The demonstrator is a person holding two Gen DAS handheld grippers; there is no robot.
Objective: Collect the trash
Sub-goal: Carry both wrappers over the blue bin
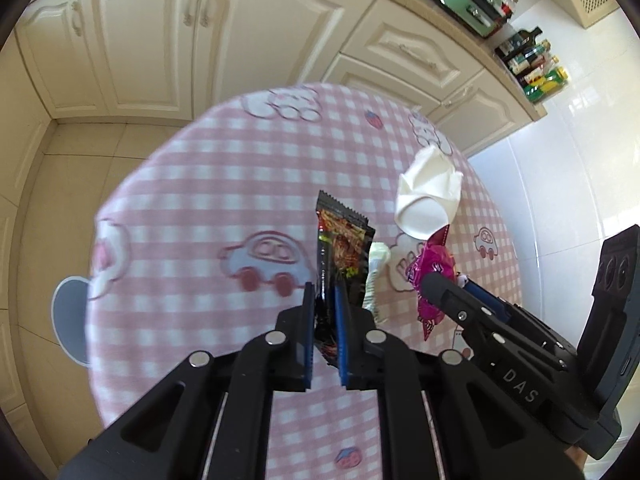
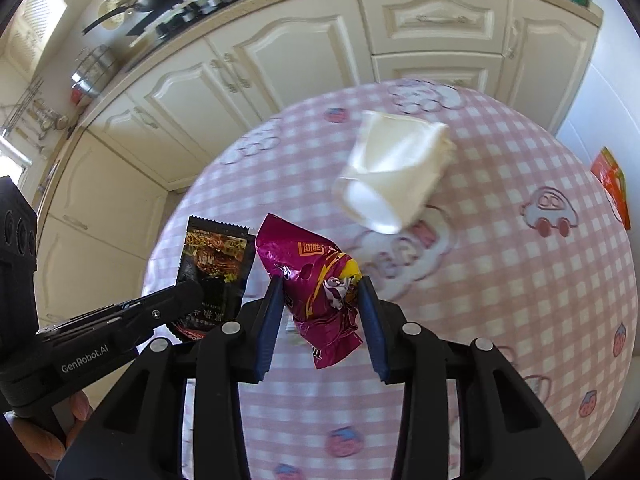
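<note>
- Round table (image 1: 192, 184), covered in a pink-and-white gingham cloth printed with cars, strawberries and clouds, is being viewed from above by both wrist cameras; cream kitchen cabinets (image 1: 132, 40) are being seen behind it.
- Crushed white paper cup (image 2: 390, 172) is being left lying on its side on the cloth, beyond both grippers, untouched; in the left wrist view it (image 1: 428, 196) is being seen just past the magenta wrapper.
- Left gripper (image 1: 325, 312) is being kept nearly shut, pads clamped on the lower end of a black snack wrapper (image 1: 340, 244); the wrapper is being held upright above the cloth, clear of the table. Print on it is orange-red food art with some characters, not legible; in the right wrist view the same wrapper (image 2: 214, 264) is being shown with more small text, too blurred to read.
- Right gripper (image 2: 320, 312) is being held partly open, its jaws gripping a crumpled magenta foil wrapper (image 2: 316, 284) that is filling the gap between the pads; it is being held off the cloth. Yellow patch and white/orange characters are being shown on it, reversed or creased, not readable.
- Small pale crumpled scrap (image 1: 374, 276) is being seen between the two wrappers in the left wrist view; whether it is on the cloth cannot be told.
- Lettering "DAS" is being read on the right gripper's body in the left wrist view; "GenRobot.AI" is being read on the left gripper's body in the right wrist view.
- Fingers (image 2: 78, 406) of a person are being seen wrapped under the left gripper's handle.
</note>
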